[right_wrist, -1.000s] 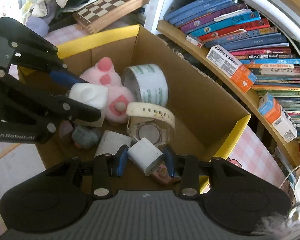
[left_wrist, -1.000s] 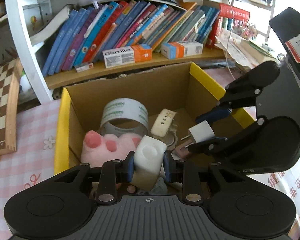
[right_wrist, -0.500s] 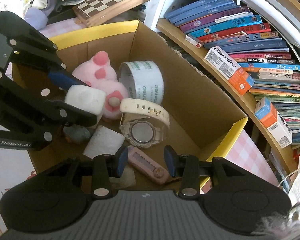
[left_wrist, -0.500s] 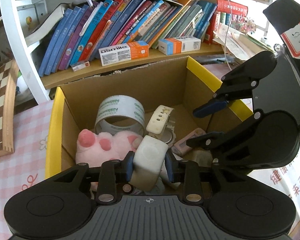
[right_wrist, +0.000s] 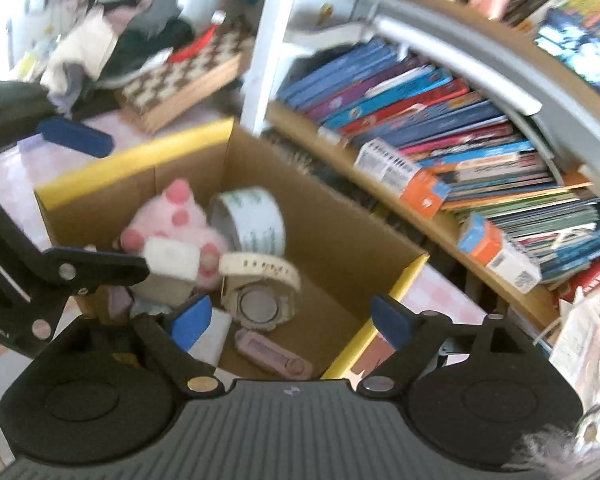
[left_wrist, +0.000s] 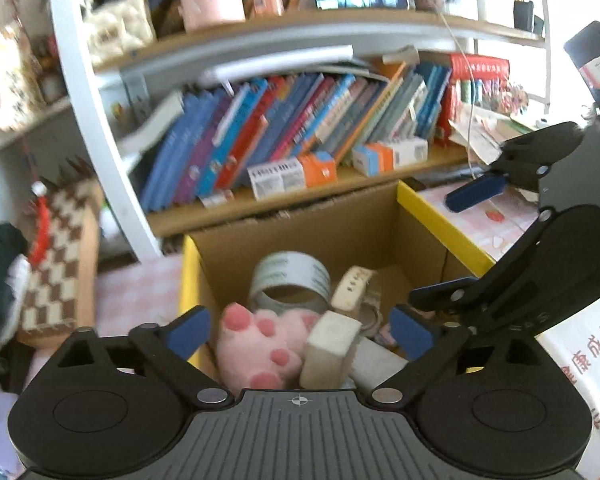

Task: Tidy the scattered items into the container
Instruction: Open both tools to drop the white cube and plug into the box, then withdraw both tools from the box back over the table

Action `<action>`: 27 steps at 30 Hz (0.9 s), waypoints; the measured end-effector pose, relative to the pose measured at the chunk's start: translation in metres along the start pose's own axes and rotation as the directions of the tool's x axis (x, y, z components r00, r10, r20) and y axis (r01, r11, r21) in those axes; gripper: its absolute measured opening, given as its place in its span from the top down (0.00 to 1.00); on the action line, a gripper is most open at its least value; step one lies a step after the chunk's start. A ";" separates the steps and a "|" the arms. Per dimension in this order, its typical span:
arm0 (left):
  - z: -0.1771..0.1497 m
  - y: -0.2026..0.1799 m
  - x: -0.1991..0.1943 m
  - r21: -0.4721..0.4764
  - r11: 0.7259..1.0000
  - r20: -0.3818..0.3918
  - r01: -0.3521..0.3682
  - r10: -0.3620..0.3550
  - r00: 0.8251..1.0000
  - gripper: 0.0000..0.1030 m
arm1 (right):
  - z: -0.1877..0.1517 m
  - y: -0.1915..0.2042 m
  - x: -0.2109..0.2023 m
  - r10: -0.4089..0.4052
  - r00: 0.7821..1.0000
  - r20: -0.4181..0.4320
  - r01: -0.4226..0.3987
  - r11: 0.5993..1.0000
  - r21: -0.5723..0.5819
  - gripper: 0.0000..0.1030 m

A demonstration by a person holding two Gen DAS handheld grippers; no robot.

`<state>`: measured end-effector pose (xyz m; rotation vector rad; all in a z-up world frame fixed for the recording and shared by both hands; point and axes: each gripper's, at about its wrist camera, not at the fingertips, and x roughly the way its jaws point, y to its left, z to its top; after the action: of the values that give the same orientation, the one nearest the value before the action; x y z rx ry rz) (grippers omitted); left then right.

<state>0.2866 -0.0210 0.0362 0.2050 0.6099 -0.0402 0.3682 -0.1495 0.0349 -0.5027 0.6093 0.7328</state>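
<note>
A cardboard box with a yellow rim (left_wrist: 440, 216) (right_wrist: 136, 152) stands below a bookshelf. Inside lie a pink plush paw (left_wrist: 260, 344) (right_wrist: 172, 220), a tape roll (left_wrist: 290, 276) (right_wrist: 252, 216), a cream watch (left_wrist: 354, 288) (right_wrist: 260, 292), a pink cutter (right_wrist: 272, 354), a white charger block (left_wrist: 374, 362) and a white cube (left_wrist: 330, 348) (right_wrist: 172, 258). My left gripper (left_wrist: 300, 334) is open above the box, the cube lying free between its fingers. My right gripper (right_wrist: 288, 320) is open and empty over the box's near corner.
A bookshelf with leaning books (left_wrist: 300, 128) (right_wrist: 420, 120) and small orange-and-white cartons (left_wrist: 292, 174) stands right behind the box. A chessboard (left_wrist: 56, 252) (right_wrist: 180, 72) lies to the left on the pink checked cloth (left_wrist: 136, 292). A white printed box (left_wrist: 584, 360) sits at the right.
My left gripper opened and let go of the white cube, which now lies in the box. My right gripper opened wider. Both grippers rose and pulled back from the box.
</note>
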 end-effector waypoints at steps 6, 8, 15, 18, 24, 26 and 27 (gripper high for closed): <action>-0.004 -0.005 -0.032 -0.009 0.999 0.076 -0.050 0.051 0.996 0.00 | -0.005 0.002 -0.034 -0.044 0.995 0.092 0.036 0.996 0.088 0.07; -0.006 -0.005 -0.041 -0.024 0.998 0.087 -0.054 0.056 0.995 0.00 | -0.007 0.004 -0.044 -0.055 0.992 0.115 0.042 0.993 0.114 0.07; -0.025 -0.001 -0.073 -0.135 0.989 0.110 -0.058 0.073 0.991 0.00 | -0.027 0.017 -0.079 -0.113 0.980 0.161 0.069 0.964 0.257 0.03; -0.039 0.001 -0.084 -0.214 0.974 0.112 -0.076 0.102 0.988 0.00 | -0.039 0.031 -0.090 -0.140 0.976 0.164 0.085 0.950 0.301 0.02; -0.076 -0.001 -0.102 -0.273 0.952 0.079 -0.136 0.163 0.983 0.00 | -0.070 0.064 -0.108 -0.209 0.968 0.137 0.141 0.910 0.391 0.00; -0.090 -0.004 -0.109 -0.270 0.953 0.063 -0.138 0.160 0.985 0.00 | -0.082 0.076 -0.112 -0.224 0.969 0.106 0.161 0.894 0.419 0.00; -0.097 -0.005 -0.112 -0.267 0.954 0.055 -0.137 0.157 0.986 0.00 | -0.088 0.082 -0.113 -0.228 0.969 0.092 0.168 0.888 0.427 0.00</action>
<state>0.1389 -0.0087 0.0217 -0.0095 0.5173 0.1757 0.2120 -0.2030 0.0303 -0.1111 0.5533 0.4196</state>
